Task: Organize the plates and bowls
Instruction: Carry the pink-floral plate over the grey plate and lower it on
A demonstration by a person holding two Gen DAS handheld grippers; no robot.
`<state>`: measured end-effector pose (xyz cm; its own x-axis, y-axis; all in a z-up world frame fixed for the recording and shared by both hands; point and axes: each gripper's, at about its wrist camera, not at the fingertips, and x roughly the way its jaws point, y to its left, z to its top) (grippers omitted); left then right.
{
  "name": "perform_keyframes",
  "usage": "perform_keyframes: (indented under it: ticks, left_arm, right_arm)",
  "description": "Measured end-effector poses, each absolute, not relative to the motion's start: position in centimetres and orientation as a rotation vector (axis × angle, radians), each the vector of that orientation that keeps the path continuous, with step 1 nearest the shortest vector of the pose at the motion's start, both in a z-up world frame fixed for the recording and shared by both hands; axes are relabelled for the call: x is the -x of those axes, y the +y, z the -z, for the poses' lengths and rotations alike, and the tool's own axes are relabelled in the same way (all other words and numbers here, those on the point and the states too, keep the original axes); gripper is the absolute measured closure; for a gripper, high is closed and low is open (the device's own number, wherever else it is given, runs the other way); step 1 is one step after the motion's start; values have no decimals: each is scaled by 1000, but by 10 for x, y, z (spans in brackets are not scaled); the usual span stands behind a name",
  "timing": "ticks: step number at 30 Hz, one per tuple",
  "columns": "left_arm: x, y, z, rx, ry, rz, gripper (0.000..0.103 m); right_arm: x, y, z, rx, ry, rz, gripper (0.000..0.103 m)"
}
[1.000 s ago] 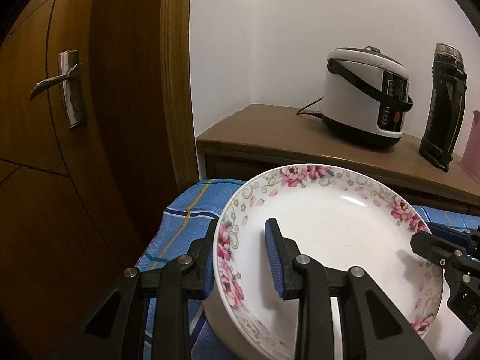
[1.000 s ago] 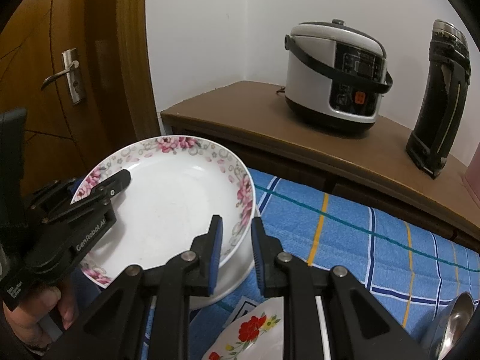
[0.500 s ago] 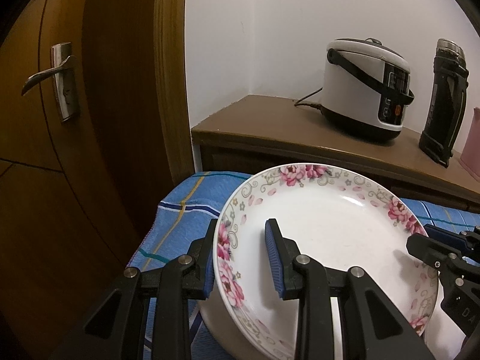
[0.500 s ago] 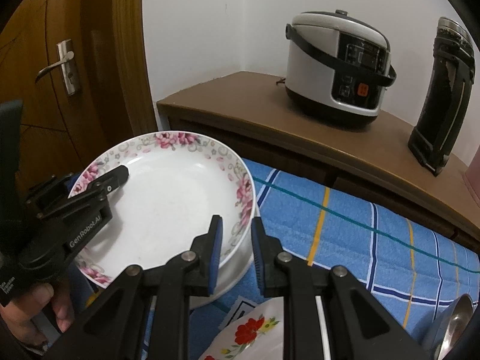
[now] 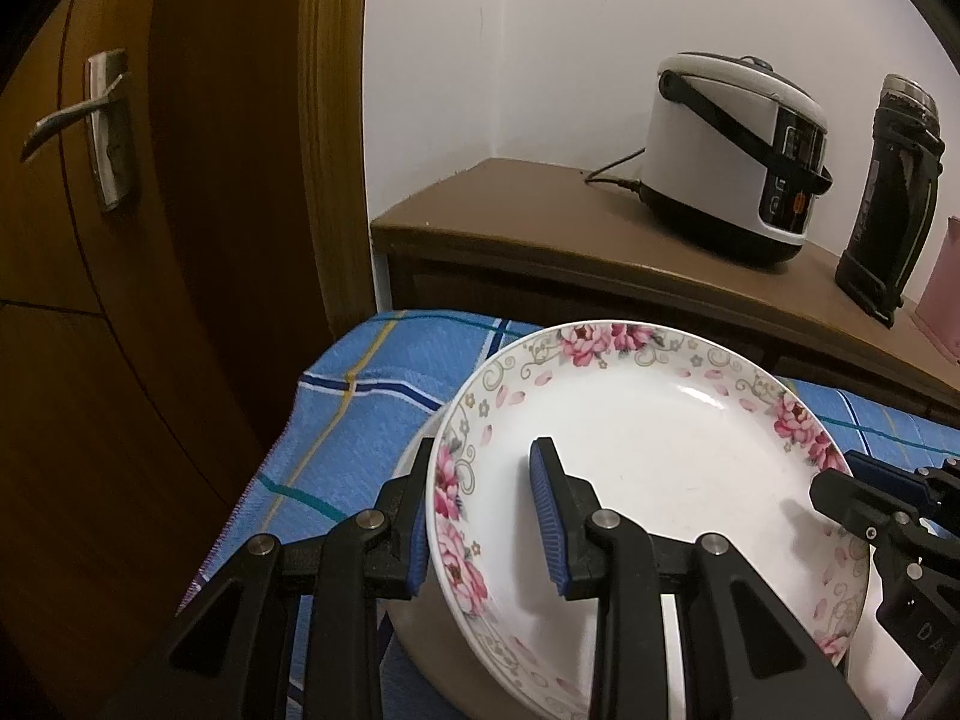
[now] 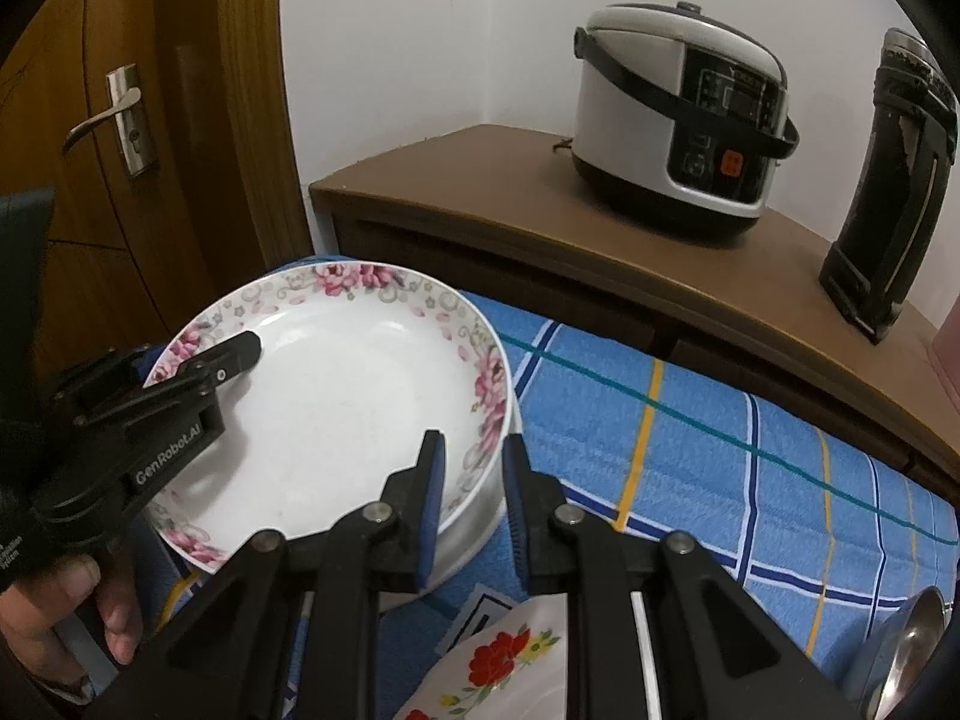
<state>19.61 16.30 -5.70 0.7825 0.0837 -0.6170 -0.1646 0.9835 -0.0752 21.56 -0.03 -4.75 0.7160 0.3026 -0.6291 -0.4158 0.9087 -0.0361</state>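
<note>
Lowered a little since a second ago: pink-flowered plate (image 5: 654, 456), now nearer the plain white dish (image 6: 480, 516) beneath it, with more of the sideboard top showing behind the rim. Otherwise unchanged: same two-sided hold, same tilt toward the cameras.

Left gripper (image 5: 483, 513): jaws nearly shut, clamped across the plate's near-left rim, one blue pad outside under the rim, the other inside on the white well. Right gripper (image 6: 471, 495): jaws close together, pinching the plate's right rim, inner pad on the well, outer pad beyond the edge. Contact with the white dish below not clear from either view, possibly touching at the right side.

Seen only from the right wrist: a hand (image 6: 60, 606) on the left gripper's handle, a red-flowered plate (image 6: 510, 660) just in front of the pink-flowered plate, and a metal bowl edge (image 6: 906, 642) far to its right on the blue checked cloth (image 6: 720, 438).

Seen better from the left wrist: the cloth's left edge hanging beside the wooden door (image 5: 120, 300), left of the plate. Behind the plate in both views, on the sideboard (image 5: 540, 222): rice cooker (image 5: 732, 150) and black flask (image 5: 894, 192).
</note>
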Motion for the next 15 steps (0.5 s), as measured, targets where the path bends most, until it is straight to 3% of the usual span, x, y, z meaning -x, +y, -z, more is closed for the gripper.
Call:
perform_keyframes:
  ticks: [15]
  left_arm:
    - [-201, 166, 63, 148, 707, -117, 71]
  right_arm:
    - [-218, 6, 50, 217, 696, -383, 84]
